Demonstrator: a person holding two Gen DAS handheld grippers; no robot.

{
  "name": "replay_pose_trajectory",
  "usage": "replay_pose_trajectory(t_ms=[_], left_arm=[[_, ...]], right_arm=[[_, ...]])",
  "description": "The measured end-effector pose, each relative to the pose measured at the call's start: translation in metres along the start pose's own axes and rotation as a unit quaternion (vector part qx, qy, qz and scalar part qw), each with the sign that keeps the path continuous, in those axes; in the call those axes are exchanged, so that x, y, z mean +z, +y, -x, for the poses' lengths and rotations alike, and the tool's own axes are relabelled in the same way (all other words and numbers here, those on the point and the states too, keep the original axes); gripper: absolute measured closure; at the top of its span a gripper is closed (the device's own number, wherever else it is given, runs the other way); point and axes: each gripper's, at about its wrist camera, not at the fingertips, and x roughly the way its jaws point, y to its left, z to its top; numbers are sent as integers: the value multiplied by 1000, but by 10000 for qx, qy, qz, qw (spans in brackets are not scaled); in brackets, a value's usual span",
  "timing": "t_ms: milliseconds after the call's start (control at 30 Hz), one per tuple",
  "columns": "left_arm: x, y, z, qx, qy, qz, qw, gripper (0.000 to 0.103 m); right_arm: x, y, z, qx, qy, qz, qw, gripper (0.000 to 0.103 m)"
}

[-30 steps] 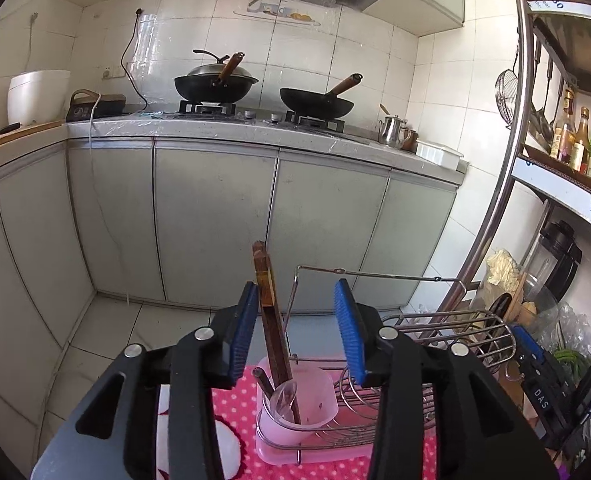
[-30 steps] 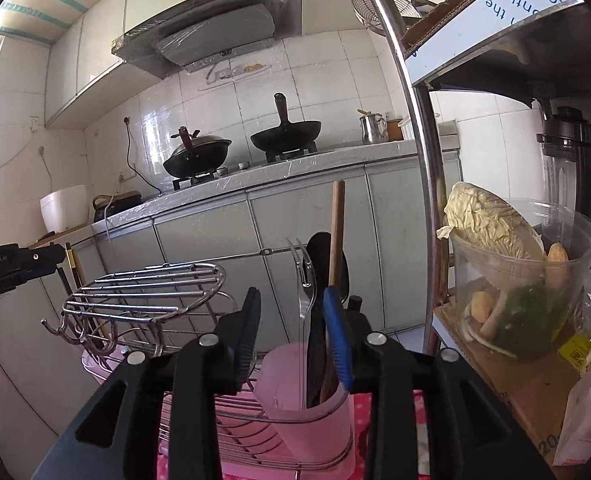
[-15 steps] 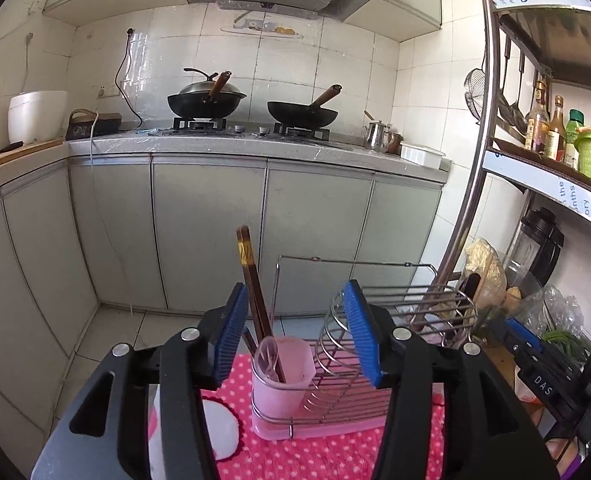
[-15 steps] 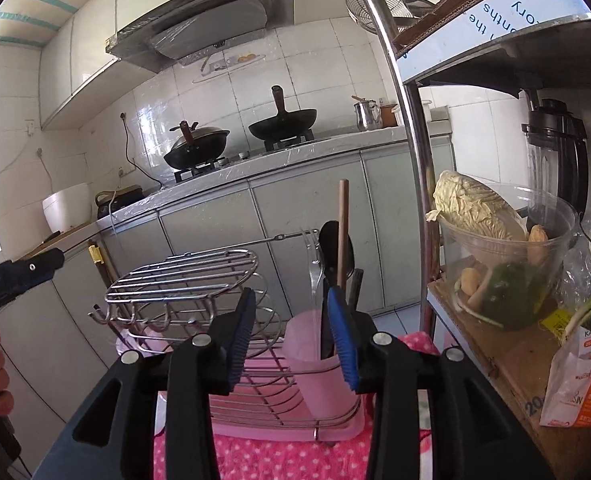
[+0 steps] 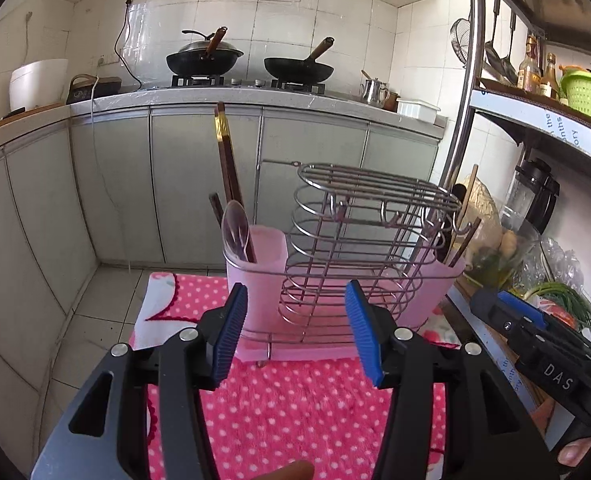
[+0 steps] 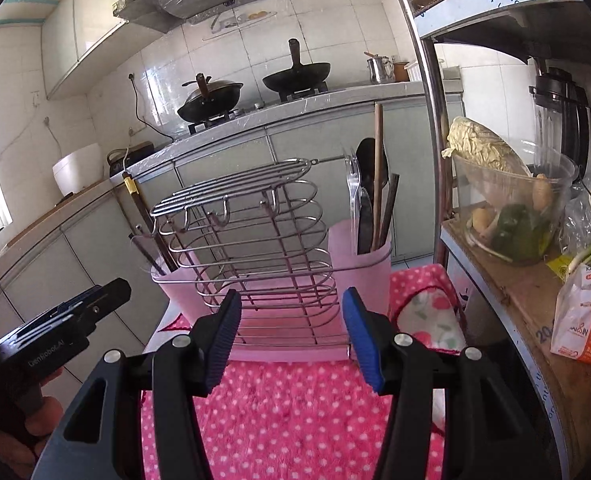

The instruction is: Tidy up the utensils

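Two grippers are hovering in front of the wire rack, which is serving as the reference landmark. The left gripper is holding its jaws spread wide with nothing between them; the right gripper is likewise holding its jaws spread and empty. The wire rack is sitting upright on a pink tray, and the tray is resting on a pink polka-dot cloth covering the tabletop.

At the left end of the rack, a pink cup is holding a clear plastic spoon and dark chopsticks with a gold band, all leaning upright. At the right end of the rack, a second pink cup is holding a metal fork, a dark ladle and a wooden stick, all standing upright.

To the right of the rack, a shelf unit is carrying a clear bowl of vegetables. Behind the rack, a kitchen counter is carrying two woks.
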Motion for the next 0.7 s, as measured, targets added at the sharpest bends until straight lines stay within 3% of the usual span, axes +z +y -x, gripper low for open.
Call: replay_pose_trajectory(t_ms=[267, 700], left_arm=[[-25, -5, -1, 78, 198, 36, 9998, 52], [-37, -11, -1, 100, 303, -23, 9995, 52]], right_arm=[[-14, 3, 7, -122, 162, 107, 9997, 50], [-21, 5, 9, -224, 295, 148, 9992, 50]])
